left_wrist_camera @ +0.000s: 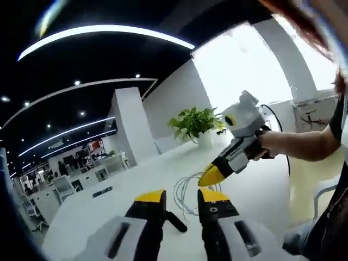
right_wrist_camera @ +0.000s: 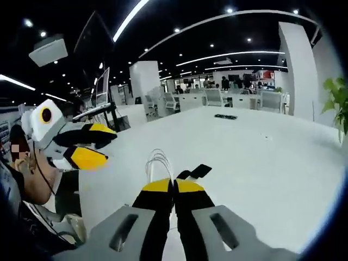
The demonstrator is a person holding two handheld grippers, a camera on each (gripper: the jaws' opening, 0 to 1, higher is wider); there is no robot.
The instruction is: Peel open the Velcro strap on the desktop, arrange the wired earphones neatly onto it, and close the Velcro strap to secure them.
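Earphones (right_wrist_camera: 157, 160) coiled white on the counter (right_wrist_camera: 261, 163) mid-surface with black strap (right_wrist_camera: 197, 172) touching, pinched by right gripper (right_wrist_camera: 173, 185) fingers closed at the coil's near edge, apparently steadying it; left gripper (right_wrist_camera: 89, 145) raised alongside, fingers parted, empty.

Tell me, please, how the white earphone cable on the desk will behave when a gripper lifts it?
The earphone cable is thin and lies in loose loops on the white desk, so it will probably be floppy and sag. It looks light, so a push may slide the whole bundle. The loops could spread or tangle near the black Velcro strap.
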